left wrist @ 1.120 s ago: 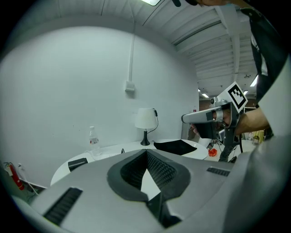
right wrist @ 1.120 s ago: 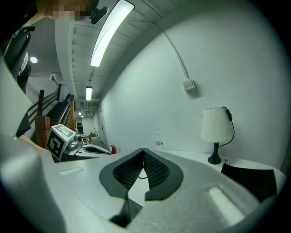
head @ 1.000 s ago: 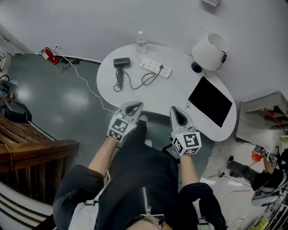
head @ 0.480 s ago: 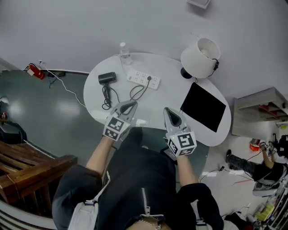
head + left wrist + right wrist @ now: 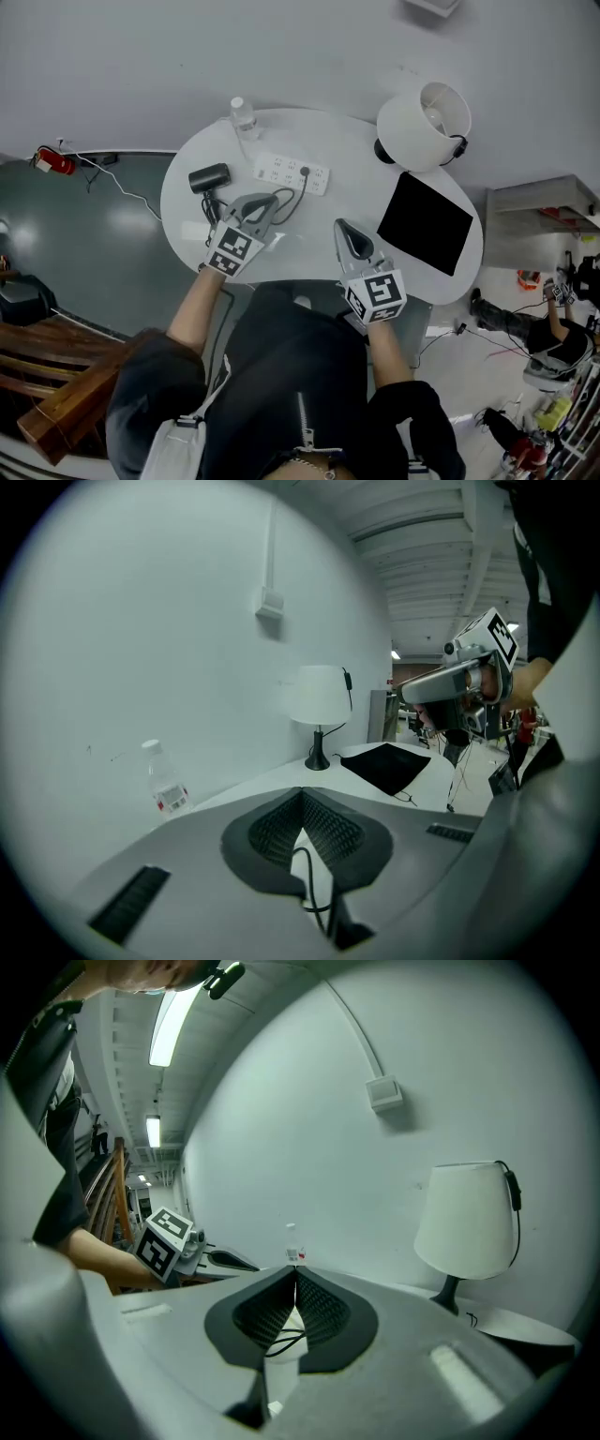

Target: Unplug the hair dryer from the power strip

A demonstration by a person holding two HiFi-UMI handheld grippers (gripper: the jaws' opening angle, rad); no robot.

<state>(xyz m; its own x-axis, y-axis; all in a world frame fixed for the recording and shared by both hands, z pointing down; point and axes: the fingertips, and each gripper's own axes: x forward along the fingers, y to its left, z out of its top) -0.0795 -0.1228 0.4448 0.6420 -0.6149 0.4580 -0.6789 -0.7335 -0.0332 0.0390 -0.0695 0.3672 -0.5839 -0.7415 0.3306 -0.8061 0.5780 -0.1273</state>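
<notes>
Hair dryer lies on the left side of the white table, its black cord plugged into the power strip just beside it. The left gripper hovers above the cord, jaws closed and empty. The right gripper, near the table's front edge, is also closed on nothing.

The white counter carries a hair dryer, power strip, bottle, lamp and black mat.
</notes>
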